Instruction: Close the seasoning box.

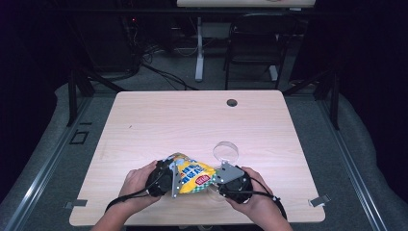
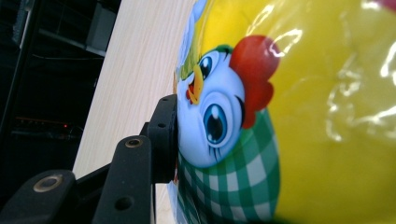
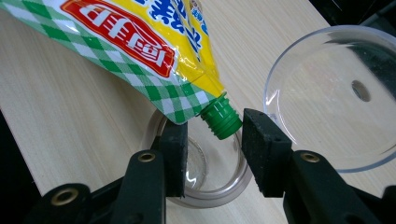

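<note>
A yellow pouch (image 1: 192,175) with a green check pattern and a cartoon chicken (image 2: 219,112) hangs tilted over the table's near edge. My left gripper (image 1: 173,180) is shut on its wide end. One black finger (image 2: 161,135) presses the pouch's side and the other is hidden behind it. The pouch's green screw cap (image 3: 222,119) points down between the jaws of my right gripper (image 3: 215,140), which stands open with small gaps on both sides of the cap. A small clear cup (image 3: 205,186) sits on the table right under the cap.
A larger clear round dish (image 1: 226,151) (image 3: 327,93) lies just beyond the right gripper. The wooden table (image 1: 192,120) has a cable hole (image 1: 232,102) at its far side. A black chair (image 1: 255,43) and a table leg stand beyond it.
</note>
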Motion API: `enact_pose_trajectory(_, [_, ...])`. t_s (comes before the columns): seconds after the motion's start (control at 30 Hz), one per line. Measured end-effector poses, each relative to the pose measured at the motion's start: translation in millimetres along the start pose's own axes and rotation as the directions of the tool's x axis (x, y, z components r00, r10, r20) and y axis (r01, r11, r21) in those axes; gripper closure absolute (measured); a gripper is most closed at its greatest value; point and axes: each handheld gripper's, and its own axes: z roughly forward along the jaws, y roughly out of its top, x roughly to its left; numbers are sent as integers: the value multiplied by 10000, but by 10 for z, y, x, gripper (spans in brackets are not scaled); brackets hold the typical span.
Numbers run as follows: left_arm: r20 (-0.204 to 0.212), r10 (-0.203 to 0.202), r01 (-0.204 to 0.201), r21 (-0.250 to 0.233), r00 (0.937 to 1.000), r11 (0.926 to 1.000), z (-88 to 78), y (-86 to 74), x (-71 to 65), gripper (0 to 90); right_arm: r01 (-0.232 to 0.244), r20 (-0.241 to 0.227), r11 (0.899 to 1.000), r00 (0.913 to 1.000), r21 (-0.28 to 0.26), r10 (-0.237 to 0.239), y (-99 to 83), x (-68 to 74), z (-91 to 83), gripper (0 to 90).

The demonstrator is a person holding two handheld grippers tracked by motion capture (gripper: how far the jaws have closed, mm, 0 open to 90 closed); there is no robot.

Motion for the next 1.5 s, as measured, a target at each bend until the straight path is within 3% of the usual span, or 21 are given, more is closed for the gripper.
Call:
enact_pose_trajectory(0.2, [-13,58,-58,14,10000,10000,-3,9,-1,581,101,-97,9999,9999,62,-100,23,10,35,585])
enact_pose_trajectory(0.53, [-68,93,-92,88,9999,9999,-1,13,2,581,-115,-79,9998,9999,133,116,23,-13,56,650])
enact_pose_trajectory(1.0, [-166,572,-565,410,9982,9976,6,27,-11,582,-299,-194,9992,9993,247,304,-35,5,120,661])
enact_pose_trajectory(1.07, [-164,589,-581,432,9981,9974,5,28,-5,582,-409,-204,9991,9989,78,411,-40,9,132,653])
enact_pose_trajectory(1.23, [-85,514,-510,359,9986,9981,-5,39,2,582,-238,-209,9997,9995,84,239,-16,0,126,598])
enact_pose_trajectory(1.5, [-95,614,-610,403,9981,9973,2,55,5,582,-92,-211,9999,9997,70,93,7,16,143,610])
